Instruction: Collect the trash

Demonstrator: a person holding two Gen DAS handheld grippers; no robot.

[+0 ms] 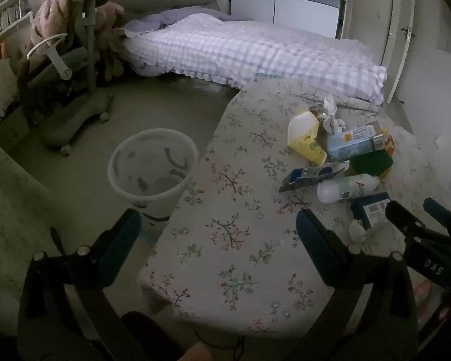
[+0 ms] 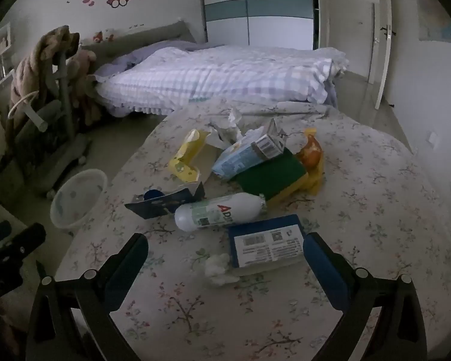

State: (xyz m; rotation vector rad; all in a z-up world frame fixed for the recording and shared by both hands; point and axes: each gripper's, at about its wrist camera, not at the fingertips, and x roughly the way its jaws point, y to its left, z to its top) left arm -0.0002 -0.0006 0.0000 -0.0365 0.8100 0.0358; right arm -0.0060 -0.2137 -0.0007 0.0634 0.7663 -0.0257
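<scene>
- While both of your grippers hang over the near edge of the floral-covered table [image 2: 375,210], nothing is collected yet, as far as the views show: the bin [image 1: 151,162] on the floor just left of the table looks empty.
- Your left gripper [image 1: 218,240] has its jaws wide apart with only tablecloth between them; it holds nothing.
- Your right gripper [image 2: 225,258] is also spread wide, with the blue box [image 2: 267,243] and a crumpled white tissue [image 2: 218,267] lying between its fingers, neither of them pinched.
- Just beyond lies the white bottle [image 2: 219,212] on its side, with a dark blue torn wrapper [image 2: 165,201] to its left.
- Farther back sit the yellow carton [image 2: 189,159], the pale blue carton [image 2: 243,156], a green sponge [image 2: 270,174], an orange packet [image 2: 311,150] and more crumpled paper [image 2: 225,129].
- Judging from this, the whole pile remains to be moved; the box or the tissue is your nearest first pick.
</scene>
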